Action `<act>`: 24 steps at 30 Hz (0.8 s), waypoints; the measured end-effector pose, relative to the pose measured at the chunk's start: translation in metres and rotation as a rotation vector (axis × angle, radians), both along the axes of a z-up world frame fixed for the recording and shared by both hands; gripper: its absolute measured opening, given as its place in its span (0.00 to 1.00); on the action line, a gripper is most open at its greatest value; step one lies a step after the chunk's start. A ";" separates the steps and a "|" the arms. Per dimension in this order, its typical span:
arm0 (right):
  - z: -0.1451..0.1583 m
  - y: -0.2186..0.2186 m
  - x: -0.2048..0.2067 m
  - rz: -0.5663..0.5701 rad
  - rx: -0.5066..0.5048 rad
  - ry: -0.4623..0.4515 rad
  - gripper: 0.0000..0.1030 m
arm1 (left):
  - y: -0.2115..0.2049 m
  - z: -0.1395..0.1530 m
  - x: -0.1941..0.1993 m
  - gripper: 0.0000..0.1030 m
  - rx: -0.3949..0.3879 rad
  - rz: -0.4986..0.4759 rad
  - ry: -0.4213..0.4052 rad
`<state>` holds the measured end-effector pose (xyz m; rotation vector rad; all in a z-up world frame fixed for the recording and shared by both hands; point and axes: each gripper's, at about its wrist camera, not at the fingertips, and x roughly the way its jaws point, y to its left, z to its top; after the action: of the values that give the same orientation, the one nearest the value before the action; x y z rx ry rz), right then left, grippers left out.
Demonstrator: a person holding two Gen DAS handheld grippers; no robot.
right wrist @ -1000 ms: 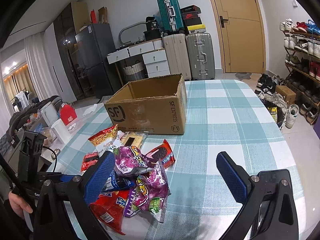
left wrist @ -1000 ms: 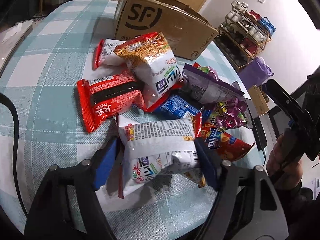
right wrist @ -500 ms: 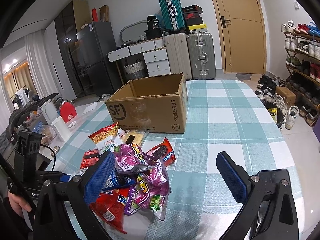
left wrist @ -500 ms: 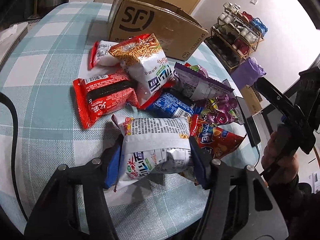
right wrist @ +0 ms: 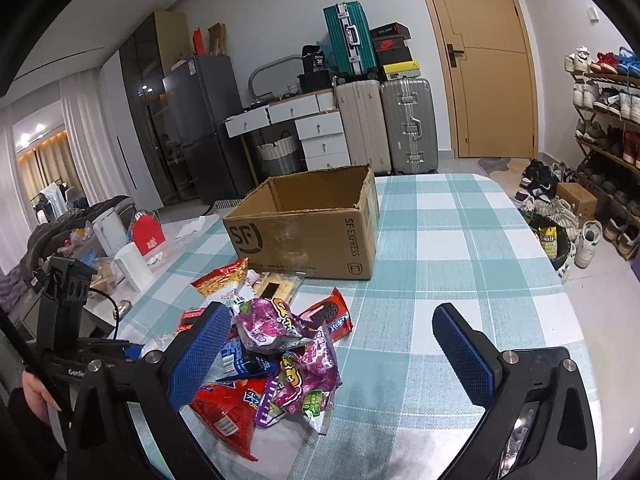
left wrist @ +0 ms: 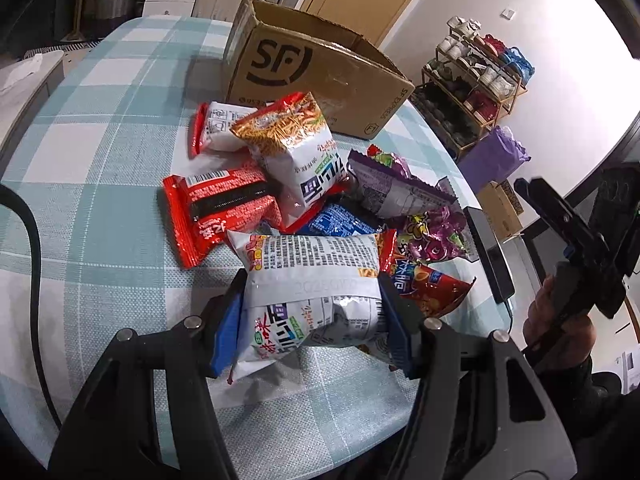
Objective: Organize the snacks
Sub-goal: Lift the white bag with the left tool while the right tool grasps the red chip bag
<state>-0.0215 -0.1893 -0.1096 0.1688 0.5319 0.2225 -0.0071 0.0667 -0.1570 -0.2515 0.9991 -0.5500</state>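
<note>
My left gripper point(left wrist: 311, 314) is shut on a white snack bag point(left wrist: 312, 276), its blue pads pressing both sides, just above the checked tablecloth point(left wrist: 100, 120). Behind it lies a pile of snacks: a red packet point(left wrist: 224, 208), a noodle-snack bag point(left wrist: 296, 152), a blue packet point(left wrist: 340, 220) and purple bags point(left wrist: 396, 192). The open SF cardboard box point(right wrist: 304, 236) stands beyond the pile and looks empty as far as I can see inside. My right gripper point(right wrist: 328, 332) is open with nothing between its fingers, hovering over the pile's right side.
A black flat device point(left wrist: 488, 256) lies at the table's edge beside the pile. A black cable point(left wrist: 24, 240) crosses the cloth on the left. Beyond the table are a shoe rack point(right wrist: 604, 120), suitcases point(right wrist: 404, 128) and a side counter with a white jug point(right wrist: 132, 264).
The left gripper's jaws closed onto the white snack bag, then lifted it slightly and brought it nearer. The right gripper stayed still and open.
</note>
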 end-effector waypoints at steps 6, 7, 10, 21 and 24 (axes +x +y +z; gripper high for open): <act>0.000 0.002 -0.015 0.067 0.008 -0.010 1.00 | 0.005 0.007 -0.001 0.56 -0.004 0.013 -0.024; -0.002 0.002 -0.017 0.083 0.013 -0.003 1.00 | 0.006 0.008 -0.002 0.56 -0.003 0.014 -0.029; -0.011 0.009 -0.017 0.146 0.017 0.045 1.00 | 0.007 0.011 -0.002 0.56 -0.005 0.017 -0.039; -0.039 0.060 -0.023 0.306 -0.004 0.096 1.00 | 0.026 0.018 -0.008 0.57 -0.005 0.051 -0.059; -0.050 0.076 -0.019 0.338 -0.054 0.118 1.00 | 0.032 0.019 -0.010 0.57 -0.010 0.062 -0.060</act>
<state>-0.0405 -0.1136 -0.1600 0.0381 0.6826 0.5292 -0.0169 0.0989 -0.1382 -0.2724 0.9281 -0.5037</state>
